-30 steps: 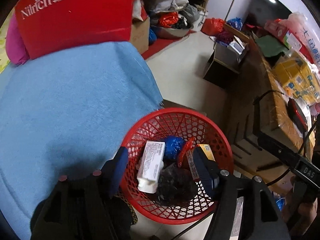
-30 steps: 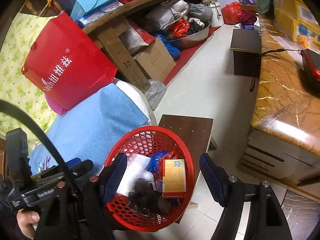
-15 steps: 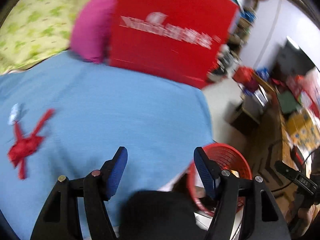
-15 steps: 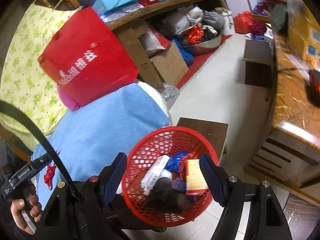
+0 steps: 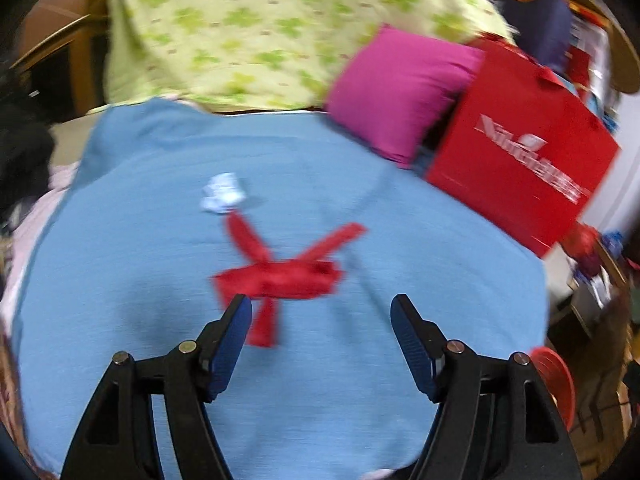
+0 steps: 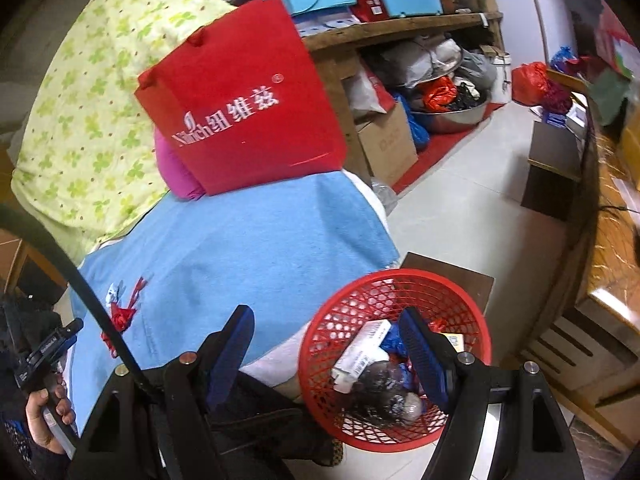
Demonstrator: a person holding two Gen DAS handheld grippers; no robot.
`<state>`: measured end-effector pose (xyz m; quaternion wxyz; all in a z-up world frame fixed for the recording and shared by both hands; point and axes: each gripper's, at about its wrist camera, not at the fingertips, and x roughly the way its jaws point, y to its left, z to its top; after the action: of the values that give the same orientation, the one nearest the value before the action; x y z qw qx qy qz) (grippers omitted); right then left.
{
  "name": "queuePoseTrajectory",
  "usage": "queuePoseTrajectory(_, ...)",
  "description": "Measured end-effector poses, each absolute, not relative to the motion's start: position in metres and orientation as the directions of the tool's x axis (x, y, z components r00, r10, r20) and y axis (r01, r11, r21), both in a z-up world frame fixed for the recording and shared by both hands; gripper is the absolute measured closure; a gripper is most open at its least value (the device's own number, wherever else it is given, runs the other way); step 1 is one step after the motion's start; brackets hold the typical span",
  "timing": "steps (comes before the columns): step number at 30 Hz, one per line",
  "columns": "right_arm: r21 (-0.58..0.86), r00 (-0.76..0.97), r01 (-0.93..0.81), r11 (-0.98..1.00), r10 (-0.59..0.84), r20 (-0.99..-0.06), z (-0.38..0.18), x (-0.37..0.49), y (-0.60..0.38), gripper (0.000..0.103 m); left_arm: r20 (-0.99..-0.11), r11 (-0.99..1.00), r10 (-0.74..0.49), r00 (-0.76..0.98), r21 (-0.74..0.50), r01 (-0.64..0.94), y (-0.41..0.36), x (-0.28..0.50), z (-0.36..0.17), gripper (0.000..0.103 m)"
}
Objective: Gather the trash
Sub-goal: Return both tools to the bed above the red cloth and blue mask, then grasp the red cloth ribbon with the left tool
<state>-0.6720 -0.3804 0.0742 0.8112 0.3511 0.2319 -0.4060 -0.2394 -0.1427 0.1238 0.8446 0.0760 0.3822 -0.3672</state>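
A red ribbon bow (image 5: 280,272) lies on the blue cloth (image 5: 160,360), with a small crumpled white paper (image 5: 222,198) just beyond it. My left gripper (image 5: 322,320) is open and empty, hovering just short of the ribbon. The ribbon (image 6: 122,316) and the paper (image 6: 114,292) also show at the left in the right wrist view. The red mesh basket (image 6: 472,312) stands on the floor and holds a white box, a yellow box, blue and dark wrappers. My right gripper (image 6: 326,328) is open and empty above the basket's left rim.
A red paper bag (image 5: 520,172) and a magenta cushion (image 5: 400,92) stand at the cloth's far right, a green-patterned pillow (image 5: 260,28) behind. A small brown stool (image 6: 452,276) sits behind the basket. A wooden counter (image 6: 612,264) is to the right, cluttered shelves (image 6: 400,28) beyond.
My left gripper swung left from above the basket to over the blue cloth, bringing the ribbon and paper into view. My right gripper shifted slightly left and stayed open.
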Motion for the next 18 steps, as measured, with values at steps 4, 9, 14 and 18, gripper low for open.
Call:
queuePoseTrajectory(4,0.383,0.582,0.805,0.453,-0.478,-0.658,0.076,-0.654,-0.381,0.025,-0.723,0.782,-0.501,0.476,-0.141,0.608,-0.112,-0.22,0.11,0.03)
queuePoseTrajectory(9,0.378,0.608,0.777,0.504,-0.444,-0.658,0.077,-0.621,-0.382,0.025,-0.758,0.836,-0.426,0.494,-0.122,0.535,-0.085,-0.201,0.085,0.03)
queuePoseTrajectory(14,0.369,0.634,0.738,0.565,-0.393,-0.666,0.078,-0.577,-0.383,0.025,-0.783,0.873,-0.383,0.489,-0.135,0.468,-0.069,-0.182,0.068,0.03)
queuePoseTrajectory(18,0.358,0.668,0.688,0.631,-0.359,-0.652,0.087,-0.536,-0.379,0.025,-0.793,0.876,-0.391,0.466,-0.167,0.452,-0.075,-0.174,0.065,0.03)
